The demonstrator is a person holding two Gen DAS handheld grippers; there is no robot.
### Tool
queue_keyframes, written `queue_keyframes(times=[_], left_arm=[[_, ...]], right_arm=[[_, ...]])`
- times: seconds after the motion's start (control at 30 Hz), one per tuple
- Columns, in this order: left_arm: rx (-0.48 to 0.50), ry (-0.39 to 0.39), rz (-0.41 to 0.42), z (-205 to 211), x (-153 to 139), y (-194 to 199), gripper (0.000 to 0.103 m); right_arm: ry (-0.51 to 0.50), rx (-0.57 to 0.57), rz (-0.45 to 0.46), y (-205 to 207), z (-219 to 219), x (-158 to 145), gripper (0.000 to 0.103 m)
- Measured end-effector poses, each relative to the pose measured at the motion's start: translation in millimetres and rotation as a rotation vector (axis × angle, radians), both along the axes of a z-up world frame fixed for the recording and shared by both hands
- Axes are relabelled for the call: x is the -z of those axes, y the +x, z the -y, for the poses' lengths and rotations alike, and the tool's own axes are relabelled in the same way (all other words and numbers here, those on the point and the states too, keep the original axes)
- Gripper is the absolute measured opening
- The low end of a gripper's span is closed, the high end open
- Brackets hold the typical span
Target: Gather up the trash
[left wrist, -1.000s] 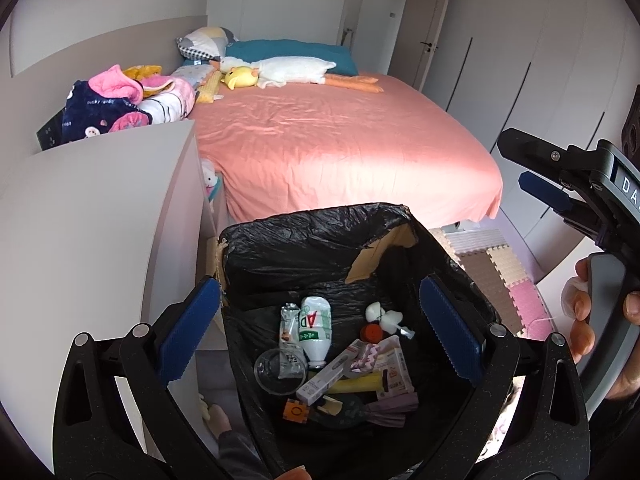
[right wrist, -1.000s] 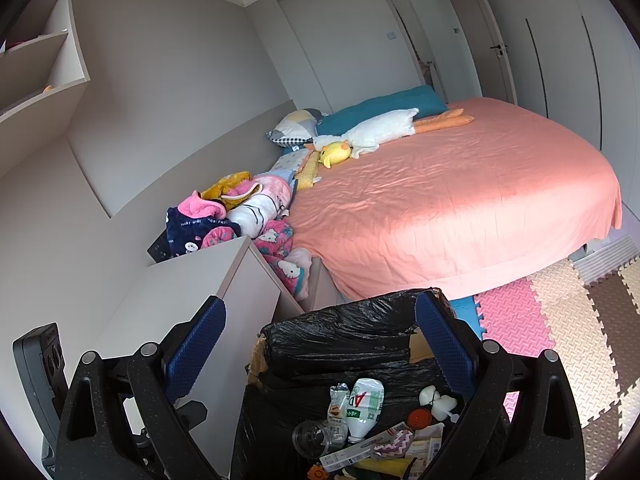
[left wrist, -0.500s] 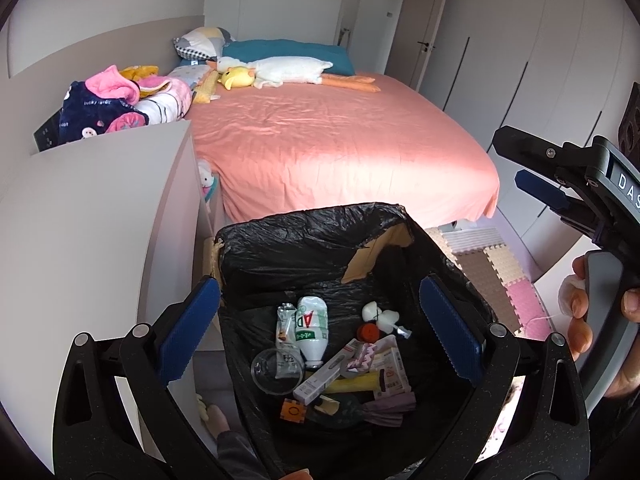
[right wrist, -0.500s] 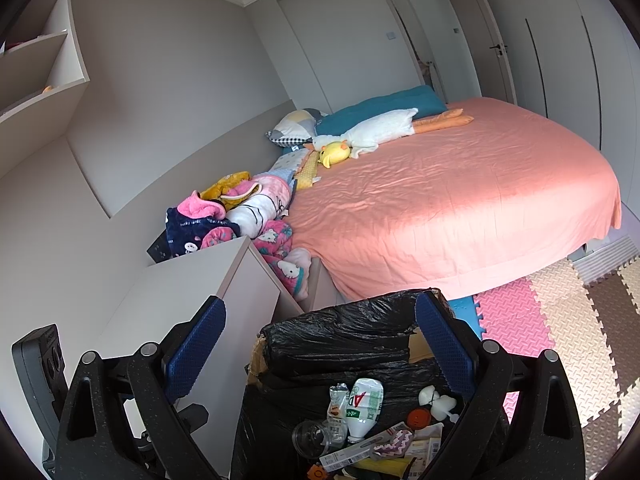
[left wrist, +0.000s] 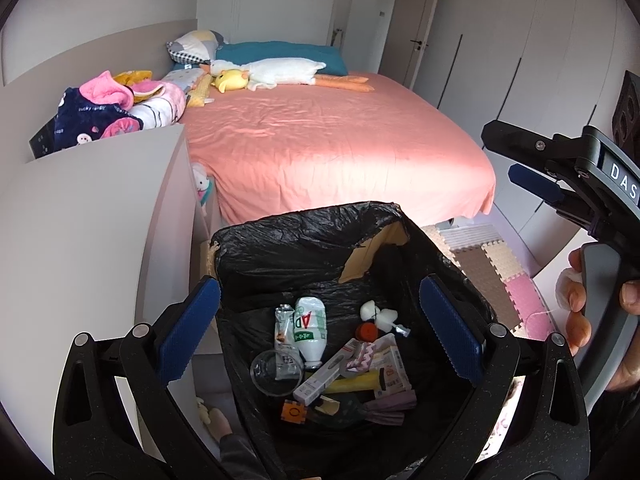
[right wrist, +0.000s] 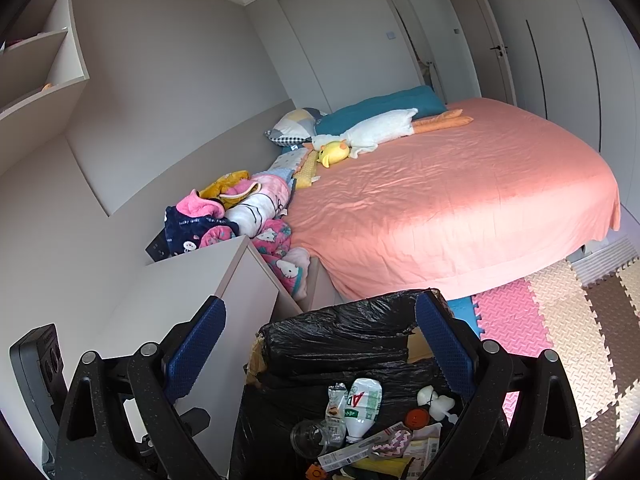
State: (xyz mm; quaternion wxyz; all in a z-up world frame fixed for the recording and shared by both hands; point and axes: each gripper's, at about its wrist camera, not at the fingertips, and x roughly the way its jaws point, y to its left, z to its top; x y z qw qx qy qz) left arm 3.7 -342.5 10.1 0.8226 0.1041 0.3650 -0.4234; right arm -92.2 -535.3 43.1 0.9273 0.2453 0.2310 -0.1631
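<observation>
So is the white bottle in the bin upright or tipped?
Tipped. The bottle lies on its side among the trash in the bin.

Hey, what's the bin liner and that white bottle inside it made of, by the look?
Bin liner: thin black plastic film, glossy and crinkled. Under it, brown cardboard shows at a tear. White bottle: likely opaque plastic, smooth, with a printed green label.

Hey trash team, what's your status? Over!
Left tongs open, empty. Right tongs open, empty. Both above bin; AD bottle, clear cup, wrappers inside. Nothing blocking.
</observation>
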Motion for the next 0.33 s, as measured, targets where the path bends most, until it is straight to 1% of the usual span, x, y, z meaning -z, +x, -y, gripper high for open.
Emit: queue_keyframes(times=[0.07, 0.13, 0.33], left_arm=[[-0.002, 0.007, 0.011, 1.1, -0.3, -0.8, 0.097], [-0.024, 0.019, 0.02, 2.1, -0.2, 0.4, 0.097], [-0.035, 0.03, -0.017, 1.4, 4.4, 4.0, 0.097]], right_arm=[[-0.001, 0.0, -0.002, -0.5, -0.2, 0.0, 0.095], [0.001, 0.0, -0.003, -0.4, 0.5, 0.1, 0.095], [0.005, 0.003, -0.003, -1.6, 2.2, 0.3, 0.095]])
